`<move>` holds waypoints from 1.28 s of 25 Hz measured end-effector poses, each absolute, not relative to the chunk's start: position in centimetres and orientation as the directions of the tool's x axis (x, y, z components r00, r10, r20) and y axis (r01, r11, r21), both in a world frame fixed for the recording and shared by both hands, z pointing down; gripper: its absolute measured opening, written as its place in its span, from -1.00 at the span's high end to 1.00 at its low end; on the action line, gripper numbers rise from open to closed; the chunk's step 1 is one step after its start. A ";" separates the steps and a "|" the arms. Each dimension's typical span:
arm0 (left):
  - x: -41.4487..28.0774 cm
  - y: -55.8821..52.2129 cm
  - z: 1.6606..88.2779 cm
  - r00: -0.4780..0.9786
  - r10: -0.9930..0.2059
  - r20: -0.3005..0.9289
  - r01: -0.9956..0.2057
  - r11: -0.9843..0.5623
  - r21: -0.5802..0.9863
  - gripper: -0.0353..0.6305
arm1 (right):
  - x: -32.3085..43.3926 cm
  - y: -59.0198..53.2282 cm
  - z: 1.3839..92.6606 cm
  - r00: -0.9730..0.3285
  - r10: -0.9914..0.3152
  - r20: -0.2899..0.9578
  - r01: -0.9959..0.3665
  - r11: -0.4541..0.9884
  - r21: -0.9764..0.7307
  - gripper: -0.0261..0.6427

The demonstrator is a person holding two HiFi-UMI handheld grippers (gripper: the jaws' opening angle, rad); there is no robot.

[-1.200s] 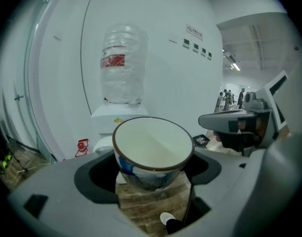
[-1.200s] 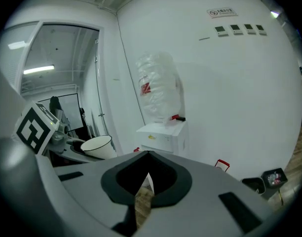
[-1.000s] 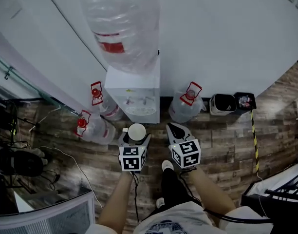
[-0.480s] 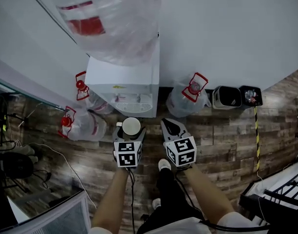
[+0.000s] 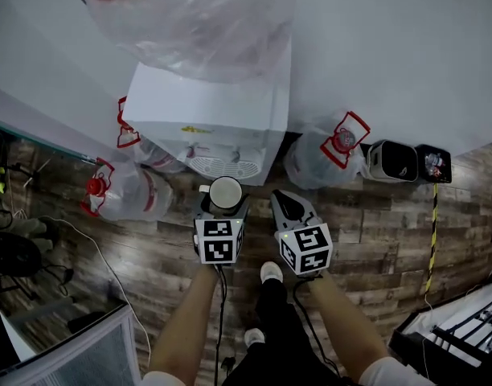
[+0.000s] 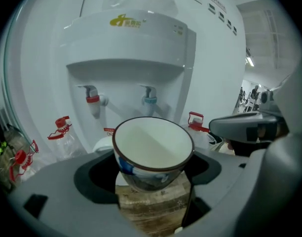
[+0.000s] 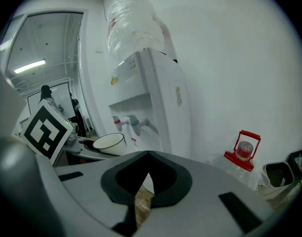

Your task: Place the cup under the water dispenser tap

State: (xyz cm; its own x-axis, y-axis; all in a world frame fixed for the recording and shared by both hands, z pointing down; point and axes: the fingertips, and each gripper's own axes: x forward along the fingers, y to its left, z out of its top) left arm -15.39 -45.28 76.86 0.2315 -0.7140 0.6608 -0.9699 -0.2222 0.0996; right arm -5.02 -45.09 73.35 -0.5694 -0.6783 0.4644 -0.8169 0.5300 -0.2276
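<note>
My left gripper (image 5: pixel 224 202) is shut on a white cup (image 5: pixel 226 192) with a dark rim and blue pattern (image 6: pixel 152 153), held upright just in front of the white water dispenser (image 5: pixel 210 119). In the left gripper view a red tap (image 6: pixel 93 99) and a blue tap (image 6: pixel 150 99) hang under the dispenser's recess, above and behind the cup. My right gripper (image 5: pixel 290 207) is shut and empty, beside the left one. In the right gripper view the cup (image 7: pixel 109 142) and both taps (image 7: pixel 133 122) show at the left.
Clear water jugs with red handles lie on the wooden floor left (image 5: pixel 121 195) and right (image 5: pixel 330 155) of the dispenser. Two small bins (image 5: pixel 407 162) stand against the white wall (image 5: pixel 391 55) at the right. Cables (image 5: pixel 109 264) run over the floor at left. A big bottle (image 5: pixel 198 14) tops the dispenser.
I have stepped closer: the dispenser looms larger and nearer in the head view. Both grippers keep their places, the cup still held in the left one.
</note>
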 end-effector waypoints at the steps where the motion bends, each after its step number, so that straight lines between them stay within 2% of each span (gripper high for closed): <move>1: -15.5 -45.8 77.5 0.228 -0.715 0.661 -0.971 -0.220 0.097 -0.40 | -5.1 -45.4 74.0 -0.571 -0.676 0.466 -0.816 0.532 -0.228 0.86; 15: -16.1 -51.0 84.0 0.194 -0.719 0.667 -0.979 -0.188 0.082 -0.40 | -6.0 -47.9 80.2 -0.595 -0.642 0.483 -0.797 0.549 -0.251 0.86; 32: -15.8 -53.8 88.2 0.166 -0.739 0.653 -0.986 -0.136 0.096 -0.40 | -6.2 -48.8 81.7 -0.605 -0.623 0.495 -0.786 0.566 -0.248 0.86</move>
State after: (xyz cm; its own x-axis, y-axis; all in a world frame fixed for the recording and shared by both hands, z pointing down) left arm -15.81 -53.75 88.15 0.1660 -0.7389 0.6531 -0.9860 -0.1363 0.0964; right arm -6.21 -48.85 81.65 -0.6053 -0.6234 0.4949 -0.7860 0.5664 -0.2478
